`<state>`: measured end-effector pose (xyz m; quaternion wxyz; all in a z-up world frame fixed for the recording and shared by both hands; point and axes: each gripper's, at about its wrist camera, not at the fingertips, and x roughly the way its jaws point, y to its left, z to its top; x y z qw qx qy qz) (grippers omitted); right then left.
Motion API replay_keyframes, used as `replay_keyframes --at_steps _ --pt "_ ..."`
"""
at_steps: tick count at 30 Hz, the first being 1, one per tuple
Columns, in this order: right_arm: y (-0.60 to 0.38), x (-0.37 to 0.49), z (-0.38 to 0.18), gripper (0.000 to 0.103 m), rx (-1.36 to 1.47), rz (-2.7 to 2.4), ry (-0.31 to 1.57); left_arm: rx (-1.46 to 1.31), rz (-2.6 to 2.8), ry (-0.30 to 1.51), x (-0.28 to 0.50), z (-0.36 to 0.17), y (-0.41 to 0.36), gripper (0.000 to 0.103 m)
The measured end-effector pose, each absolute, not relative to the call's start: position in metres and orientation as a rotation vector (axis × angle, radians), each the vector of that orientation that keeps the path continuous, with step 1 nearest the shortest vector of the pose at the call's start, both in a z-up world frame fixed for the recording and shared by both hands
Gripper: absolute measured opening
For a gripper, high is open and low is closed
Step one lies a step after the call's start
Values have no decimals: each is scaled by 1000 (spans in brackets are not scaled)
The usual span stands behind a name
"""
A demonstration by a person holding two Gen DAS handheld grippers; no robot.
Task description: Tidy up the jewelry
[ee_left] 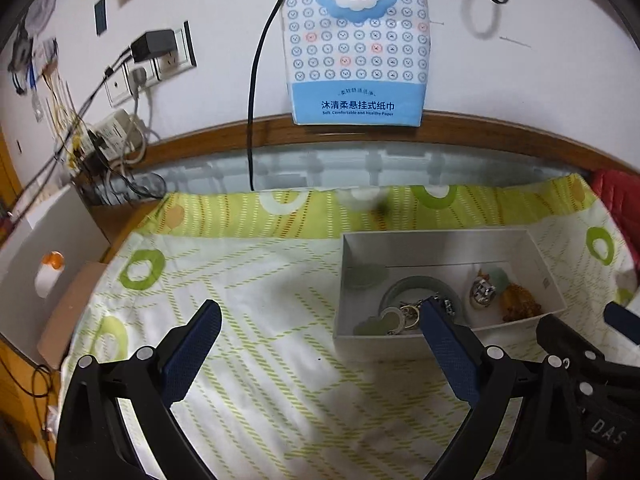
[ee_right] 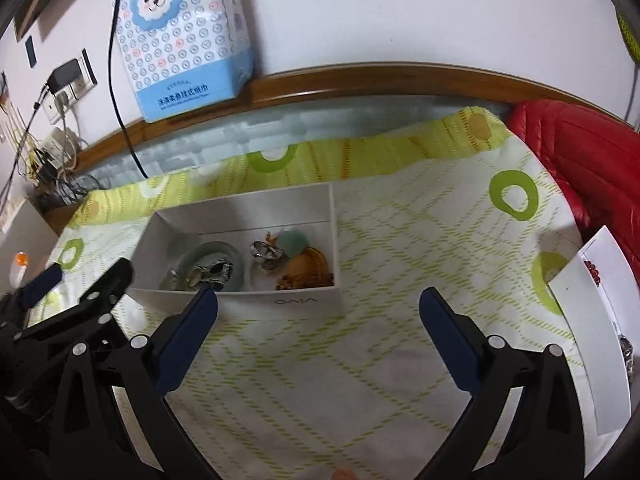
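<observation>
Blue-padded fingers of the left gripper (ee_left: 320, 320) are seen nearest in the left wrist view, spread wide with nothing between them, above a green-patterned sheet (ee_left: 248, 280) on what looks like a bed. Just beyond the right fingertip the white box (ee_left: 440, 246) is found, its long axis running left to right across the view. Inside it the jewelry is gathered: a pale green bangle (ee_left: 416, 284) at the near left with a bunch of metal rings (ee_left: 408, 314) lying on it, a silver piece (ee_left: 482, 292) to the right, and an amber-coloured piece (ee_left: 520, 304) at the far right end. Whether the fingertip touches the box rim cannot be told. A tissue pack (ee_left: 356, 40) is hung on the far wall.

From the right wrist view, the right gripper (ee_right: 318, 300) is likewise shown wide and empty, held over bare sheet. The same box lies ahead and to the left, its near wall just past the left fingertip. A white card (ee_right: 600, 320) is seen at the right edge, with small items on it that are too cropped to name.

Since no loose jewelry is seen on the sheet, the task is judged nearly done; the left gripper is judged the nearer to the box contents.
</observation>
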<state>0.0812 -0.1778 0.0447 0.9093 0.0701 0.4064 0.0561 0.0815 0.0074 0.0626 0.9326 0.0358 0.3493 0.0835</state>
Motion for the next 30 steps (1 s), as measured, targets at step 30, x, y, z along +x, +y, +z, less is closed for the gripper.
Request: replay_keyframes --at_steps 30 --pt "-160 85 50 98 58 41 805 72 227 747 88 59 15 99"
